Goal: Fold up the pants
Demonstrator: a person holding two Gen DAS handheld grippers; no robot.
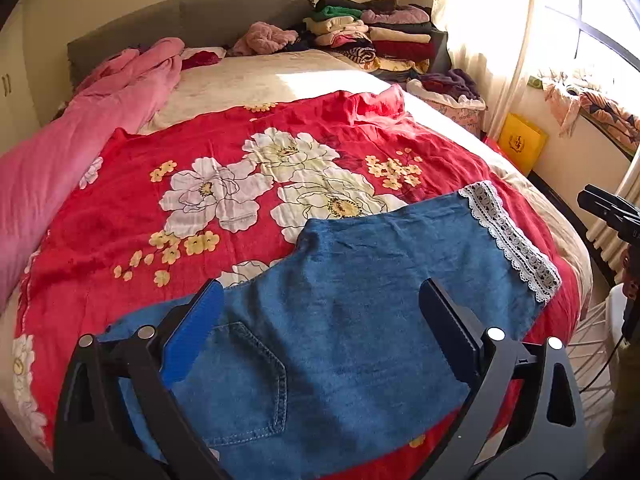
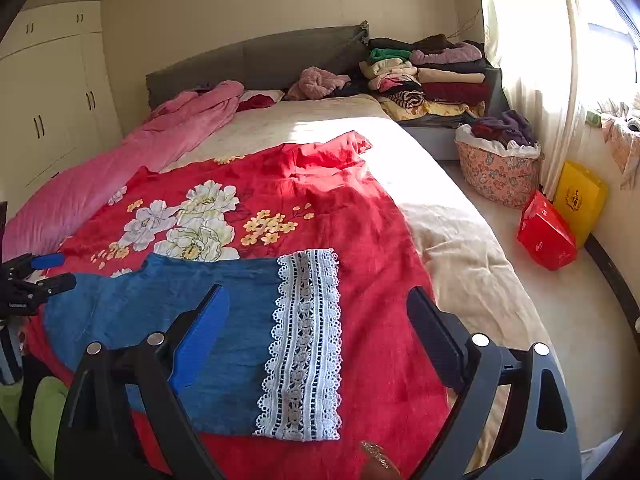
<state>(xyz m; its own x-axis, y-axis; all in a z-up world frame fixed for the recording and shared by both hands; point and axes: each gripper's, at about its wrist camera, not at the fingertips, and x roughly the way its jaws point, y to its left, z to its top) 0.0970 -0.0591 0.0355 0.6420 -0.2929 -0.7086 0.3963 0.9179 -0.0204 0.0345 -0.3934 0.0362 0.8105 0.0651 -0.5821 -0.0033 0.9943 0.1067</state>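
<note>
Both hand-held grippers (image 1: pixel 320 300) (image 2: pixel 316 308) hover, jaws spread, above denim pants (image 1: pixel 360 280).

The left tool (image 1: pixel 320 300) hangs with its jaws spread wide. The right tool (image 2: pixel 318 306) is equally agape, holding nothing.

I am looking at a bedroom in a home. I see a big bed (image 2: pixel 460 232) with a grey headboard (image 2: pixel 256 60) and a red flower blanket (image 2: pixel 320 200). Folded clothes (image 2: pixel 432 76) sit in piles by the window curtain (image 2: pixel 528 60). White closets (image 2: pixel 52 96) line the wall, and a laundry basket (image 2: pixel 496 168) sits on the floor.
</note>
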